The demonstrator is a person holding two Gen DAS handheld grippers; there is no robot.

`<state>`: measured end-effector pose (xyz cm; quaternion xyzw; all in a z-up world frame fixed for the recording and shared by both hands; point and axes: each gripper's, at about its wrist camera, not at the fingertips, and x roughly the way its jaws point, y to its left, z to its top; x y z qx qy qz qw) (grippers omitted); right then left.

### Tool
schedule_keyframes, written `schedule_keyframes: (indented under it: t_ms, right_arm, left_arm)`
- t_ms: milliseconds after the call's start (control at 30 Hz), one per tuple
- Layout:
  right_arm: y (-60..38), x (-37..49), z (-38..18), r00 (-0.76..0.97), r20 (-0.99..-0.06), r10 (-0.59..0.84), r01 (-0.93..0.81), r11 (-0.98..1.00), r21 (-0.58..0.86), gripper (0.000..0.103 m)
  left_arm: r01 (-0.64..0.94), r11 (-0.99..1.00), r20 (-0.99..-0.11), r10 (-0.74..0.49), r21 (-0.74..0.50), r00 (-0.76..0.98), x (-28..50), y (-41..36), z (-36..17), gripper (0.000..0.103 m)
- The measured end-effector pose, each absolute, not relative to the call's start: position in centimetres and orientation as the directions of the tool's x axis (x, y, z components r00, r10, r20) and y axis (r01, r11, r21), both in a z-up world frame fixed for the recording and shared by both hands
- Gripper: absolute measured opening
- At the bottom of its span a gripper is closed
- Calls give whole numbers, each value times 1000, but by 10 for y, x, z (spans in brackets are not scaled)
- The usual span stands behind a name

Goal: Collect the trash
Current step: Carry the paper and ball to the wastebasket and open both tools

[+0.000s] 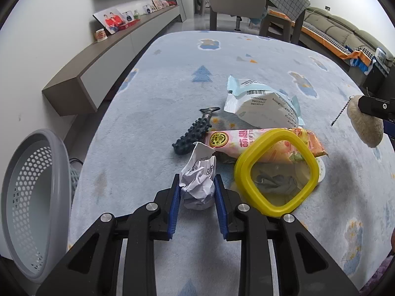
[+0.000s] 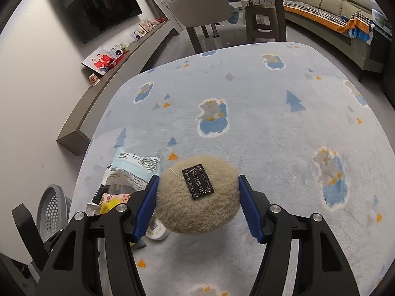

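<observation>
My left gripper [image 1: 197, 186] is shut on a crumpled white paper ball [image 1: 198, 182], low over the pale blue rug [image 1: 172, 79]. Beyond it lie a pink snack wrapper [image 1: 246, 140], a white and teal bag [image 1: 261, 103], a dark knobbly toy [image 1: 195, 133] and a yellow-rimmed lid [image 1: 274, 170]. My right gripper [image 2: 197, 192] is shut on a beige fluffy pouch [image 2: 197, 197] with a black label, held above the rug. The pouch also shows in the left wrist view [image 1: 365, 120], at the right edge.
A grey perforated basket [image 1: 32, 197] lies tipped at the rug's left edge; it also shows in the right wrist view [image 2: 51, 212]. A low wall shelf [image 1: 98, 61] runs along the left. A chair [image 1: 237, 2], a table and a sofa [image 1: 345, 34] stand at the back.
</observation>
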<state>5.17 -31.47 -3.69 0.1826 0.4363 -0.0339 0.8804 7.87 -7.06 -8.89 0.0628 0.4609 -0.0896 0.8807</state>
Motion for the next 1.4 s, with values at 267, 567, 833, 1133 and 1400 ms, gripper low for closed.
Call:
schedule_keyframes:
  t_ms: [267, 567, 833, 1133, 1400]
  right_arm:
    - [-313, 46, -33, 625, -773, 110, 204, 932, 298, 61]
    - [-276, 29, -20, 635, -763, 123, 138, 953, 269, 61]
    - [-189, 16, 1, 636, -737, 230, -17, 958, 285, 61]
    - [-54, 27, 9, 548, -744, 382, -252, 924, 288, 61]
    - [40, 45, -6, 443, -777, 448, -405, 873, 272, 61]
  left_arm:
    - [160, 987, -806, -76, 23, 587, 64, -42, -68, 25]
    - [69, 997, -777, -22, 27, 630, 37, 21, -29, 25]
    - [16, 998, -756, 33, 57, 653, 13, 90, 3, 25]
    - [-107, 992, -757, 124, 72, 641, 6, 172, 9, 25]
    - [-191, 981, -780, 140, 27, 610, 10, 232, -11, 25]
